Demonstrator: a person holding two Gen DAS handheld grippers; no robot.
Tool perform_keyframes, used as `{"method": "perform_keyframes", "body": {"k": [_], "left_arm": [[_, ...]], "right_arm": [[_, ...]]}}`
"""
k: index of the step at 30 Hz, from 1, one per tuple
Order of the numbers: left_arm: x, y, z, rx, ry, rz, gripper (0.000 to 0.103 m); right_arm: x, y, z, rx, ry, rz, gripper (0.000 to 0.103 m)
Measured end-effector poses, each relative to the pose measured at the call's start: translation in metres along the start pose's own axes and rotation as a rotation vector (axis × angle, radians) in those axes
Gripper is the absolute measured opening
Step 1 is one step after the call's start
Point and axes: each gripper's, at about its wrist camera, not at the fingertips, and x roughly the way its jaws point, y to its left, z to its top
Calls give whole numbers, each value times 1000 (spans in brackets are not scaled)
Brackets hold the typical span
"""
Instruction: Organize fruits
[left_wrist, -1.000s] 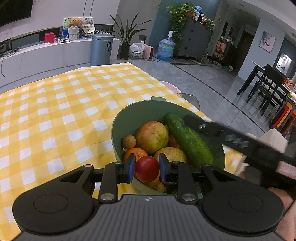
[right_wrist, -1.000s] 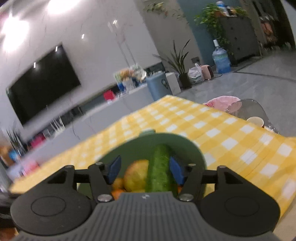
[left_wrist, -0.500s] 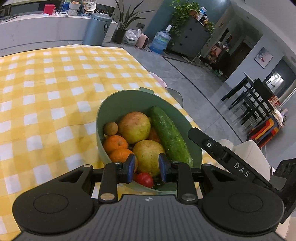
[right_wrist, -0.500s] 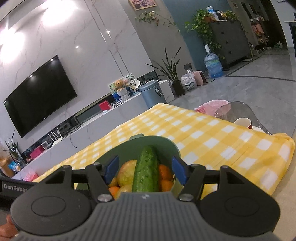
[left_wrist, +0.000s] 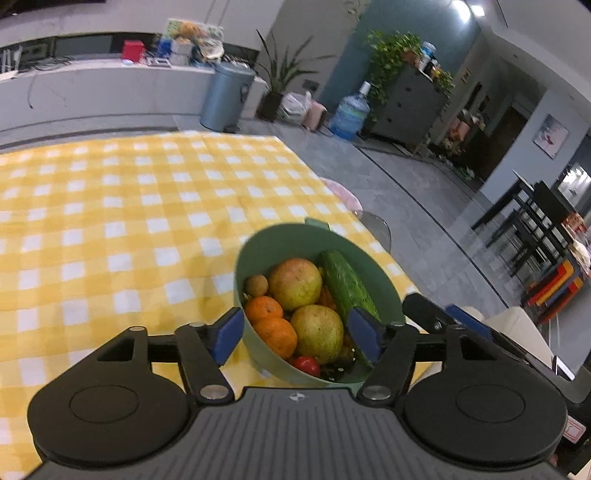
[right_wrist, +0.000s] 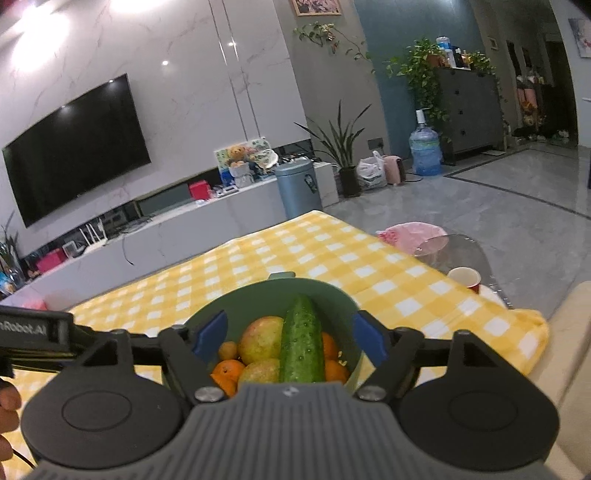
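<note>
Both claws spread, empty; green bowl (left_wrist: 317, 236) just beyond.

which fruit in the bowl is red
The small tomato at the near edge of the green bowl; the others are orange, yellow-green or green.

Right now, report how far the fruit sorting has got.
Done: the green bowl holds the cucumber, two apples, oranges and the small red fruit. In hand: nothing; the left claw and right claw have just opened, empty. Left: no loose fruit shows on the yellow checked cloth, so it looks nearly finished.
</note>
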Motion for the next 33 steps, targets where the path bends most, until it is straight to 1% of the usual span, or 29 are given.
{"method": "perform_keyframes", "body": {"k": [2, 3, 5, 8, 11, 13, 14, 15, 16, 17, 19, 21, 24, 27, 30, 33], "left_arm": [[-12, -3, 0, 9, -24, 18, 84], [-19, -6, -1, 21, -39, 35, 85], [-31, -11, -3, 52, -55, 73, 87], [-43, -17, -9, 55, -82, 120, 89], [-46, -22, -14, 71, -62, 192, 90], [-46, -25, -20, 90, -67, 233, 90], [-45, -26, -24, 97, -74, 243, 90], [-45, -26, -27, 100, -82, 243, 90], [-44, -24, -31, 101, -89, 240, 90], [-42, -22, -36, 100, -90, 238, 90], [-35, -15, -44, 71, -85, 231, 90], [-30, -14, -51, 81, -86, 218, 90], [-20, -18, -58, 124, -81, 238, 88], [-11, -18, -62, 103, -58, 223, 88], [-6, -24, -67, 125, -40, 222, 88], [-7, -25, -72, 102, -66, 240, 88]], "right_arm": [[-8, 5, 6, -5, 20, -9, 88], [-13, 7, 9, -7, 28, -13, 90], [-22, 13, 13, -14, 39, -22, 98], [-32, 21, 14, -27, 95, -37, 99], [-34, 25, 8, -11, 182, -66, 99], [-29, 26, 1, 4, 249, -104, 99], [-27, 27, -3, -1, 266, -121, 99], [-24, 29, -8, -10, 270, -134, 99], [-21, 30, -15, -24, 297, -147, 99], [-17, 31, -23, -38, 349, -164, 97], [-15, 33, -32, -60, 393, -172, 95], [-14, 35, -36, -73, 406, -178, 95], [-14, 39, -39, -110, 420, -153, 95], [-16, 43, -42, -130, 433, -167, 95], [-15, 48, -42, -150, 431, -170, 95], [-13, 54, -42, -168, 431, -171, 96]]}}
